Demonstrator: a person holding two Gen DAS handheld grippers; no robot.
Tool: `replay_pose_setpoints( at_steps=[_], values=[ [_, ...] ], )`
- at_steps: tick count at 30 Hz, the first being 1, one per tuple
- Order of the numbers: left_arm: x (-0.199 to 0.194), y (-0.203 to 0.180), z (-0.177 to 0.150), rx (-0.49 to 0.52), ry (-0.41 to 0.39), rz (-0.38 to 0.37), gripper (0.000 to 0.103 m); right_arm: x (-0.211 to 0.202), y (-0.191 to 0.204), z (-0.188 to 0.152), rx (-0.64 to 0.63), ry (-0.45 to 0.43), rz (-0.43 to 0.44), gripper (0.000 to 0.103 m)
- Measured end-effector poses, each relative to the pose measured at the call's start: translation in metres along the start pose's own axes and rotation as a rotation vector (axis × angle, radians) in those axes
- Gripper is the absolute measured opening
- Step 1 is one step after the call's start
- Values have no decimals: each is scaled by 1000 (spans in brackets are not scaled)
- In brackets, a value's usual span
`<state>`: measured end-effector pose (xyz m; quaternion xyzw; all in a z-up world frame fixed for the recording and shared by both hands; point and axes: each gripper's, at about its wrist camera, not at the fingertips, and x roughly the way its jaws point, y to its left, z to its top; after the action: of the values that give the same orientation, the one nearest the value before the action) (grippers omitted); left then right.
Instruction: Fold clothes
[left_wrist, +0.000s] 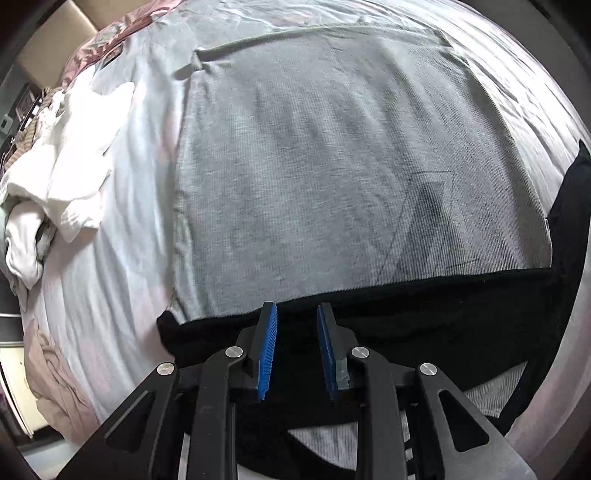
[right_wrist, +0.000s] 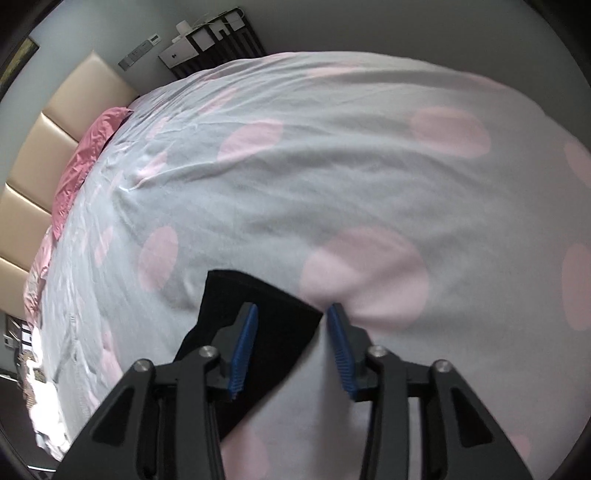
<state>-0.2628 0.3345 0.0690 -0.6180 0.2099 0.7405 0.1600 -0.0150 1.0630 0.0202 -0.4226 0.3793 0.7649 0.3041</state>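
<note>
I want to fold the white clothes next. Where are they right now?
In the left wrist view, the white clothes lie crumpled at the far left on the bedsheet, left of the grey shirt.

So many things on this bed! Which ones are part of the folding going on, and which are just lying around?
Part of the job:
- grey garment, spread flat
- black cloth at its near edge
- left gripper, open above that cloth
- right gripper, open over a black cloth corner

Just lying about:
- white clothes pile
- pink pillow
- dotted bedsheet
- beige headboard
</note>
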Motion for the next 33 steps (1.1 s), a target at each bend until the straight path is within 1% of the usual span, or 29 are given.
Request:
replay_pose_setpoints(
  at_steps=[3, 6, 9, 13, 16, 18, 20, 22, 23, 25, 28, 31, 33],
  values=[
    [0, -10, 7, 1, -4, -3, 24, -9, 1, 1, -40, -8, -27, 7],
    [-3, -13, 3, 4, -7, -4, 24, -12, 13, 2, -64, -30, -35, 6],
    [-8, -9, -5, 0, -14, -12, 24, -33, 32, -1, -111, -72, -33, 6],
    [-21, -1, -13, -14, -39, -32, 24, -79, 67, -15, -190, -126, 15, 6],
    [-32, 2, -20, -20, -60, -53, 24, -113, 104, -37, -269, -147, 80, 6],
    [-42, 3, -25, -14, -72, -67, 24, -134, 133, -59, -324, -150, 130, 6],
    [-50, 1, -52, -4, -87, -80, 24, -149, 158, -83, -373, -141, 173, 6],
    [-59, 0, -62, 12, -104, -91, 24, -160, 186, -112, -424, -127, 211, 6],
    [-54, -2, -56, 18, -112, -96, 24, -164, 197, -126, -443, -121, 227, 6],
    [-37, -7, -32, 28, -129, -108, 24, -171, 218, -152, -471, -111, 253, 6],
    [-21, -14, -18, 34, -145, -140, 24, -180, 249, -196, -507, -81, 308, 6],
    [-16, -6, -15, 39, -162, -169, 24, -186, 281, -248, -565, -48, 357, 6],
    [-26, 8, -28, 29, -165, -189, 24, -185, 301, -281, -597, -21, 386, 6]
  ],
)
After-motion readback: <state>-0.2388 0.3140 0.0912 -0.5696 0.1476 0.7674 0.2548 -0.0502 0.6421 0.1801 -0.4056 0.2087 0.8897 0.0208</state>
